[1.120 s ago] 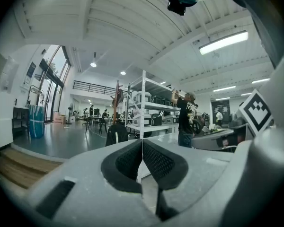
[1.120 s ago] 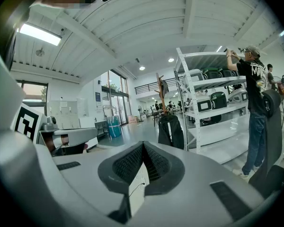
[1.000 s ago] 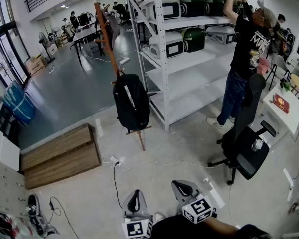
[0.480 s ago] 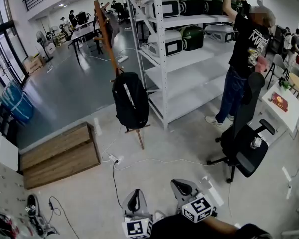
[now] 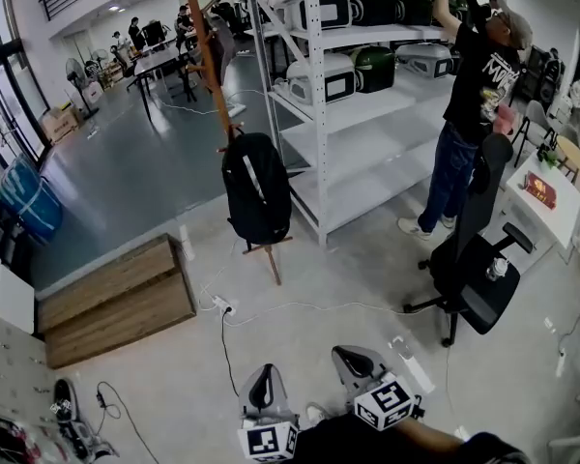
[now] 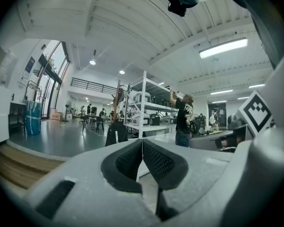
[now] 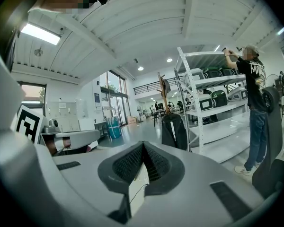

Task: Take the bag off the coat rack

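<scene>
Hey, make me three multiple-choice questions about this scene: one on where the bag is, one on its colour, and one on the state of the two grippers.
1. Where is the bag?
A. On a wall hook.
B. Hanging on the wooden coat rack, left of the white shelves.
C. Inside a drawer.

2. What colour is the bag?
A. Red.
B. Yellow.
C. Black.

3. How do the left gripper and the right gripper stand?
A. Both shut and empty.
B. Both wide open.
C. Left shut on the bag.

Answers:
1 B, it hangs against the rack's pole.
2 C, its fabric is black with a pale stripe.
3 A, each gripper view shows the jaws together with nothing between them.
</scene>
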Motion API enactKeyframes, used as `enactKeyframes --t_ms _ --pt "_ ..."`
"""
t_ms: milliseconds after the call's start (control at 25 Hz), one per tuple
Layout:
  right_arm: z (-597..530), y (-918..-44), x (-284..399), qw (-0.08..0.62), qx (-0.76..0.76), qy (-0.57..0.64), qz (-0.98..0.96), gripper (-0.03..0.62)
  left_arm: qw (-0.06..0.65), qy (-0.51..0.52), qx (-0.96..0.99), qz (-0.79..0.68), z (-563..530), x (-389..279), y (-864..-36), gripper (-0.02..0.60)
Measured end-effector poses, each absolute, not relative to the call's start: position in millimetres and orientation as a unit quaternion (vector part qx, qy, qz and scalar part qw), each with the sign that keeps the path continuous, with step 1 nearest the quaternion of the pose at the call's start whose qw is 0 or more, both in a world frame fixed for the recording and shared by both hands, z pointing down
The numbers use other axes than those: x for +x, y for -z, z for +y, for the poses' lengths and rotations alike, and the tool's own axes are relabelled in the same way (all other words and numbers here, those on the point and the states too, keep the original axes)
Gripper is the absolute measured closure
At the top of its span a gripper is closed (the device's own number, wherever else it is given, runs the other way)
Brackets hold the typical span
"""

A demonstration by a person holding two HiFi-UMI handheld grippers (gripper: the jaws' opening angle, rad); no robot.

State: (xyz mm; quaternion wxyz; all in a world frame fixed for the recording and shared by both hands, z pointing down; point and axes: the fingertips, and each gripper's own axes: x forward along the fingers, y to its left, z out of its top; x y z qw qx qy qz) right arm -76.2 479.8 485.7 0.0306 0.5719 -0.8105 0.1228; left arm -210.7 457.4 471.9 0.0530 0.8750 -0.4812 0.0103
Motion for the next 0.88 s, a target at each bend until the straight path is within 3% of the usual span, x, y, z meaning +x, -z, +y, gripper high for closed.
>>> enactKeyframes --t_ms 320,880 --pt "473 -489 -109 0.033 0.58 -0.12 -0.805 0.585 0.055 -0.008 0.884 -0.465 454 -237 -478 0.565" --pt "404 -501 -102 0.028 0.577 -0.122 -0.807 0.585 0.056 -0.008 0.882 -0.469 391 -233 -484 0.565"
